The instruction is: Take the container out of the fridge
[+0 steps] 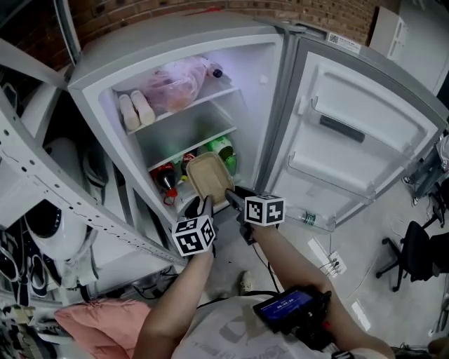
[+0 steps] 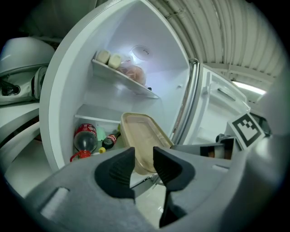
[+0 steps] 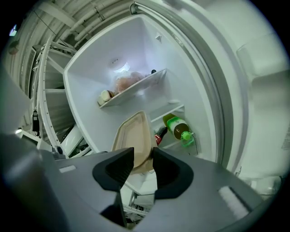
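Left claw (image 2: pixel 144 156) and right claw (image 3: pixel 142 158) pinch the container (image 1: pixel 209 177) — open fridge (image 1: pixel 105 59), brick wall (image 1: pixel 295 10) behind

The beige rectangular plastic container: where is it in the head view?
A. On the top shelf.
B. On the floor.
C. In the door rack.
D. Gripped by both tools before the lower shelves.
D: the beige rectangular plastic container tilts between the left tool and the right tool, each closed on its near end.
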{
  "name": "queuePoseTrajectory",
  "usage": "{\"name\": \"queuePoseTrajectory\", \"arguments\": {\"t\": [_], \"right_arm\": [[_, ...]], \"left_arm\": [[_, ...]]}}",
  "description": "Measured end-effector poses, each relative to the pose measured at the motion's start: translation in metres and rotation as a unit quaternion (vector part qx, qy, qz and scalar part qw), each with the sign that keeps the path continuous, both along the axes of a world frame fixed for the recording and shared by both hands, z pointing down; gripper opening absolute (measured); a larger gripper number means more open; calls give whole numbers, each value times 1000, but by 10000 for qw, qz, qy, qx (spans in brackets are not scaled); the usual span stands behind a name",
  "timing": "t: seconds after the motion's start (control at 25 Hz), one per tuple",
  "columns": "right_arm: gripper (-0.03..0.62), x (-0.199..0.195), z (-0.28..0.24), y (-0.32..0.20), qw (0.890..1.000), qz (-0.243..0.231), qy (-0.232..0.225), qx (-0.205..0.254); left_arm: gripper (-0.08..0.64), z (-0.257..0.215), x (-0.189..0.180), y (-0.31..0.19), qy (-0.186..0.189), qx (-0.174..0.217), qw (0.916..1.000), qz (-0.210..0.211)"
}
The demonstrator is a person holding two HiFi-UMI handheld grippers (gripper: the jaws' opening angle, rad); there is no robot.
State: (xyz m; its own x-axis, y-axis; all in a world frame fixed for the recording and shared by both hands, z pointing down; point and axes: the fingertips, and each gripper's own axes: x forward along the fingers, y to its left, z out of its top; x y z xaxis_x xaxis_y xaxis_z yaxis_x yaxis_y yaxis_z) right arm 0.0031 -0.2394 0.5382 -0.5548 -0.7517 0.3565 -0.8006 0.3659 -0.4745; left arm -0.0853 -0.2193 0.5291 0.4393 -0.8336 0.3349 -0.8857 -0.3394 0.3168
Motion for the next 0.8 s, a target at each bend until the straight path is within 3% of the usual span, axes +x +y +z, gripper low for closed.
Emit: {"name": "queuePoseTrajectory", "arguments": {"t": [0.4, 0.8], "right_arm": [[132, 43, 18, 47, 9972, 742, 7, -132], [127, 86, 39, 102, 9891, 1439, 54, -317]], "left_arm": [[127, 19, 41, 33, -11, -127, 9964, 837], [127, 41, 82, 73, -5, -295, 9863, 1621]]}}
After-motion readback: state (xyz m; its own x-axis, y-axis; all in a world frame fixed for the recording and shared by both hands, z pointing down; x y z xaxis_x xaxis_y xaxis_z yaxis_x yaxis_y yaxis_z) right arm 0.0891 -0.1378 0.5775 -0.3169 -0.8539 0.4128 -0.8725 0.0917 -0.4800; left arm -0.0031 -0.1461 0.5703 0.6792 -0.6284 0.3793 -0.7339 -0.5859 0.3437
